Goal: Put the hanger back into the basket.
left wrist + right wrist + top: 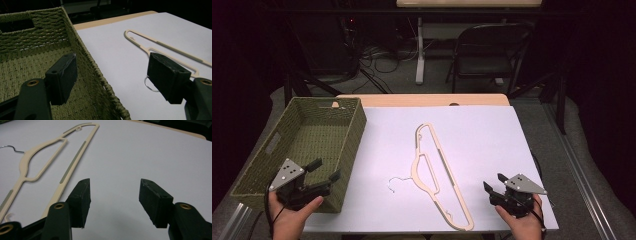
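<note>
A cream plastic clothes hanger (437, 172) with a thin wire hook lies flat on the white table cover (482, 145), running from the middle toward the front edge. It shows in the left gripper view as the hanger (160, 45) and in the right gripper view as the hanger (62, 152). My left gripper (326, 170) hovers open over the near right corner of the green woven basket (307, 132), nothing between its jaws. My right gripper (493, 183) stands open low over the table, to the right of the hanger's near end, also holding nothing.
The basket (30, 50) takes up the table's left side and holds nothing that I can see. Beyond the table stand a folding chair (487, 50), a white table leg and tangled cables on the floor. Bare cover lies right of the hanger.
</note>
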`<state>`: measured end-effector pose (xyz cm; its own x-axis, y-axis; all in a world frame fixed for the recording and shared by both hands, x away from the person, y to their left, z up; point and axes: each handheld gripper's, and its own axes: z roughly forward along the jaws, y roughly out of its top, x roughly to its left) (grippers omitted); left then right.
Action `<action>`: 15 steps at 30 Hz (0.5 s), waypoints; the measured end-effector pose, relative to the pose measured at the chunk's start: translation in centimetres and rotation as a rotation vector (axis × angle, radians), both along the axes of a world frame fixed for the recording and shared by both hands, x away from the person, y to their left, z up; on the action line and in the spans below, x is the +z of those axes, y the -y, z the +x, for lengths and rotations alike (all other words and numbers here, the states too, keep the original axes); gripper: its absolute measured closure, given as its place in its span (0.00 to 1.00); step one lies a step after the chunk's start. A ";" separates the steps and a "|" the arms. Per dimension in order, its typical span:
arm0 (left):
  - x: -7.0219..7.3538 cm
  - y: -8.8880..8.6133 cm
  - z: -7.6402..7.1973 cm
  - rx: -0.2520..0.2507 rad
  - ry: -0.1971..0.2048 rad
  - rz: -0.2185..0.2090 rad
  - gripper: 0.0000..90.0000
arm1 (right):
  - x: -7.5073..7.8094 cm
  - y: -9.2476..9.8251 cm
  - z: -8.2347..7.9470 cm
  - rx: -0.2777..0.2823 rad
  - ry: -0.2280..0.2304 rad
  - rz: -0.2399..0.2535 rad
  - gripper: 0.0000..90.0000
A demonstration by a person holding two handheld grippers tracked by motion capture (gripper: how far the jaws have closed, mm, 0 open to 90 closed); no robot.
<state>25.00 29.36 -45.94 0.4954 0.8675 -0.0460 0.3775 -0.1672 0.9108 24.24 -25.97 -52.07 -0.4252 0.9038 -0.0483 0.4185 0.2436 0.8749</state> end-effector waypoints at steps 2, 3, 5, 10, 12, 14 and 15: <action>0.1 0.1 0.0 -0.001 0.001 -0.001 0.27 | -0.1 -0.1 0.2 -0.001 -0.017 -0.009 0.48; 0.1 0.1 0.0 -0.005 0.000 0.000 0.27 | -0.1 -0.1 0.3 -0.001 -0.034 -0.009 0.48; 0.1 0.0 0.0 -0.002 -0.005 0.012 0.27 | -0.1 -0.3 0.4 0.009 -0.067 -0.012 0.48; 0.1 0.0 0.0 0.004 -0.013 0.014 0.27 | -0.1 -0.6 0.7 0.026 -0.122 -0.009 0.51; 0.1 0.0 0.0 0.001 -0.008 0.012 0.27 | 0.2 -0.9 1.1 0.027 -0.151 -0.027 0.51; 0.3 0.1 -0.1 0.002 -0.004 0.015 0.27 | 0.3 -1.0 1.1 0.024 -0.158 -0.025 0.52; 0.3 0.1 -0.1 0.001 -0.003 0.013 0.27 | 0.7 -1.1 1.3 0.030 -0.173 -0.039 0.53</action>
